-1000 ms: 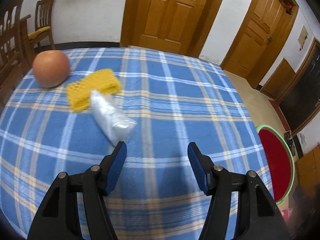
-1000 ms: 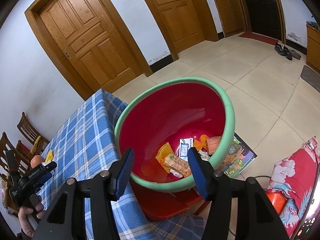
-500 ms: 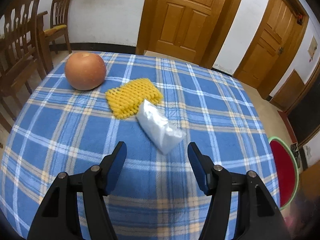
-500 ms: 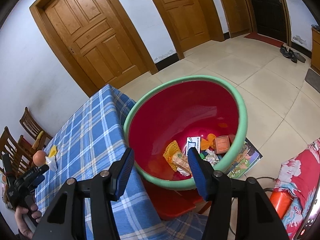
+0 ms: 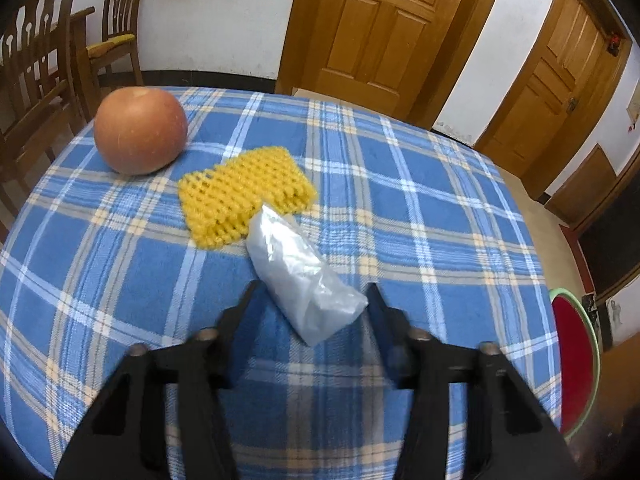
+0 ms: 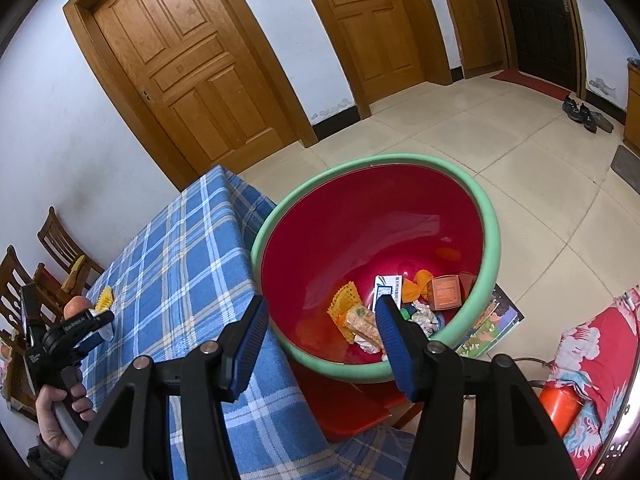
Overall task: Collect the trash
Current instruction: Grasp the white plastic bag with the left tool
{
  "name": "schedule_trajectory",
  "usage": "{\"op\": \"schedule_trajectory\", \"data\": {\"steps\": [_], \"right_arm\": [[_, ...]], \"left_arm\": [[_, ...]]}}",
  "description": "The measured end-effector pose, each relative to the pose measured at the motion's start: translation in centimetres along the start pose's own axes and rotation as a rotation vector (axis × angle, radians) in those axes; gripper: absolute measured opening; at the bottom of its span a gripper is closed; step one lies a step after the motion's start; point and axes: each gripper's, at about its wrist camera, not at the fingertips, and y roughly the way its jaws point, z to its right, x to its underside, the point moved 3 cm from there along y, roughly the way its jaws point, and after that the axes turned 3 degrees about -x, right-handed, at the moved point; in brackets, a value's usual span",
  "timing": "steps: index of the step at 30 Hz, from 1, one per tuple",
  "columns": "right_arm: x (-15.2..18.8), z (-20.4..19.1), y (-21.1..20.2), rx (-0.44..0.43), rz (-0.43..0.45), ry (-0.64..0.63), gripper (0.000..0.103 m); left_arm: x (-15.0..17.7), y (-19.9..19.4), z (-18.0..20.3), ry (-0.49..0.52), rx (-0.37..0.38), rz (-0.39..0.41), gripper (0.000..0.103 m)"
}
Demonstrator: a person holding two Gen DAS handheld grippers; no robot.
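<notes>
On the blue plaid tablecloth [image 5: 420, 208], the left gripper [image 5: 310, 300] is closing around the clear plastic bag [image 5: 298, 276], pads not yet pressing; next, pinch and carry it to the red basin [image 6: 384, 216]; right gripper [image 6: 320, 320] hangs parted, empty.

Left gripper [image 5: 310, 294] jaws motion-blurred; red basin [image 5: 574, 364] cut off at the frame's edge

Blue plaid tablecloth [image 5: 420, 216]; yellow foam net [image 5: 244, 196]; red basin [image 6: 360, 220], green-rimmed; orange-brown apple [image 5: 140, 130].
</notes>
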Motion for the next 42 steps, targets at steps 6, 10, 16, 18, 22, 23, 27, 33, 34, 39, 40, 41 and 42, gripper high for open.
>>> {"op": "schedule_trajectory", "data": {"steps": [6, 10, 16, 18, 22, 23, 27, 33, 34, 39, 40, 41, 42], "right_arm": [[-0.4, -2.0, 0.4, -0.015, -0.008, -0.049, 0.059], [-0.6, -4.7, 0.6, -0.052, -0.015, -0.109, 0.061], [-0.5, -9.5, 1.9, -0.140, -0.062, -0.184, 0.061], [-0.4, -11.1, 2.3, -0.154, -0.072, -0.213, 0.061], [0.2, -15.0, 3.5, -0.195, -0.098, -0.269, 0.061], [0.3, -15.8, 3.8, -0.201, -0.103, -0.280, 0.061], [1.0, -19.6, 5.7, -0.223, -0.137, -0.358, 0.061], [2.2, -25.2, 8.7, -0.263, -0.191, -0.471, 0.061], [2.4, -26.0, 9.2, -0.263, -0.200, -0.488, 0.061], [3.6, -29.7, 12.0, -0.289, -0.255, -0.536, 0.061], [3.9, -30.5, 12.6, -0.296, -0.264, -0.544, 0.061], [4.0, -31.0, 12.9, -0.301, -0.267, -0.549, 0.061], [4.1, -31.6, 13.3, -0.304, -0.268, -0.555, 0.061]], "left_arm": [[0.4, -0.8, -1.4, -0.012, 0.039, -0.006, 0.043], [0.7, -2.0, -2.7, -0.010, 0.052, 0.003, 0.043], [0.3, -4.0, -4.9, -0.014, 0.032, 0.036, 0.043], [-0.1, -4.7, -6.0, -0.011, 0.003, 0.054, 0.043], [-0.7, -5.5, -8.0, -0.009, -0.038, 0.077, 0.043], [-0.9, -5.7, -8.6, -0.011, -0.048, 0.084, 0.043], [-1.6, -5.9, -10.6, -0.032, -0.062, 0.104, 0.043], [-1.9, -5.1, -12.6, -0.069, -0.096, 0.112, 0.043], [-1.8, -4.9, -12.9, -0.075, -0.098, 0.112, 0.043], [-1.6, -4.4, -13.6, -0.089, -0.111, 0.126, 0.043], [-1.6, -4.4, -13.7, -0.088, -0.115, 0.131, 0.043], [-1.5, -4.4, -13.8, -0.089, -0.116, 0.134, 0.043], [-1.5, -4.3, -13.9, -0.091, -0.118, 0.135, 0.043]]}}
